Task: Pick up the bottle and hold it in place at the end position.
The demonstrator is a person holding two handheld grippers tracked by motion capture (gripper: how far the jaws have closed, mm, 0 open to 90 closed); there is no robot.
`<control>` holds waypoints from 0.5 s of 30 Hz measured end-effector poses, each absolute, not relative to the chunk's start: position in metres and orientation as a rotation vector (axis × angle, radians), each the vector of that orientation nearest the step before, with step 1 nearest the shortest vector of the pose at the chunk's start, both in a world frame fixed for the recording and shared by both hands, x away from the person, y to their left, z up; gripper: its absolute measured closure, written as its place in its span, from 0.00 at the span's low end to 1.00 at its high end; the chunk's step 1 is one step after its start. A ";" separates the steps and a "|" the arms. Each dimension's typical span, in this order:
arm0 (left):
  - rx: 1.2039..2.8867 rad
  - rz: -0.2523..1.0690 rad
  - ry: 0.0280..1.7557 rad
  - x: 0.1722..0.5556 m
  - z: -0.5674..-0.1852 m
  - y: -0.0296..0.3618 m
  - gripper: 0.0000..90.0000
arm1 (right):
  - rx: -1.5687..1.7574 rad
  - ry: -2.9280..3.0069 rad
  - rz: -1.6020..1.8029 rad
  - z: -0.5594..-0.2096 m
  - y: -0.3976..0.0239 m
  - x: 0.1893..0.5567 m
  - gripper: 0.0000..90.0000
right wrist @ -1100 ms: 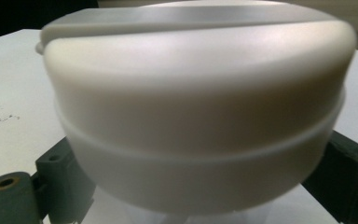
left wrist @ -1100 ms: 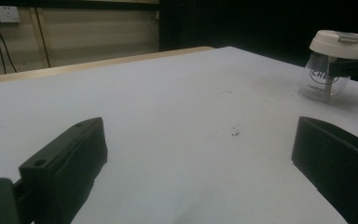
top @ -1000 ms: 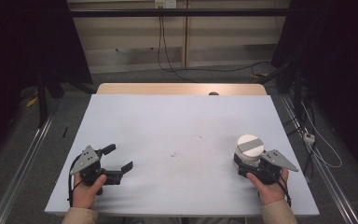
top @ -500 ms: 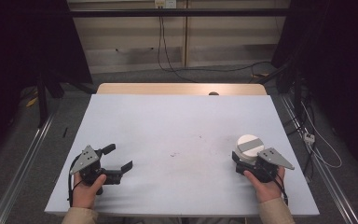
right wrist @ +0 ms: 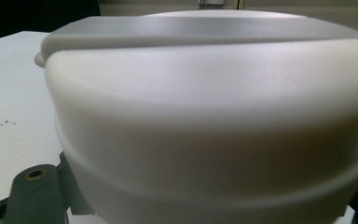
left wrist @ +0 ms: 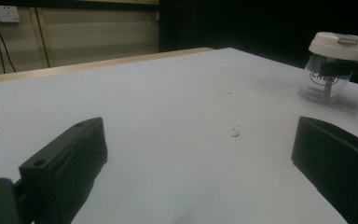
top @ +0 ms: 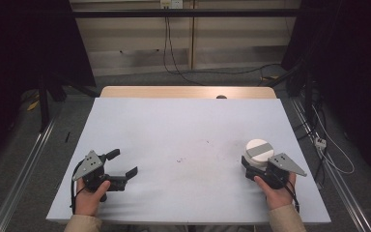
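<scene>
i had the right gripper (top: 252, 166) at the near right of the pale grey table (top: 183, 130), and its jaws had just been closing around the small clear plastic jar with the white screw lid and grey flip tab (top: 258, 153). from the high view they sat against the clear body, low under the lid, so i read it as a pinch on the jar; the pads themselves were hidden, and in the right gripper view the white lid (right wrist: 205, 107) loomed so close that i could not see the contact.

the jar stood upright on the table, right in front of that hand, and in the left gripper view it (left wrist: 328, 74) showed near the table's right side. the left gripper (top: 124, 163) rested well apart at the near left, jaws spread wide with nothing between them.

my worry was the hold. a smooth, rounded wall could slide or twist out if the pinch was off-centre, and a lift might then tip the jar. squeezing harder could flex the thin plastic. the table edge was near, so a slip could send it to the floor.
</scene>
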State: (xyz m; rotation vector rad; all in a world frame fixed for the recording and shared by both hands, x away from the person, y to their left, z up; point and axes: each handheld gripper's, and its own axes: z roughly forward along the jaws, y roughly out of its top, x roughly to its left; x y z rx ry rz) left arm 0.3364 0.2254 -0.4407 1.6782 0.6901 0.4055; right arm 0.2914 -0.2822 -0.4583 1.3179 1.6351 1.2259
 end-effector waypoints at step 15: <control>1.672 0.403 0.693 0.337 -0.441 0.226 0.03 | 1.233 1.671 1.300 -0.446 -0.272 0.295 0.20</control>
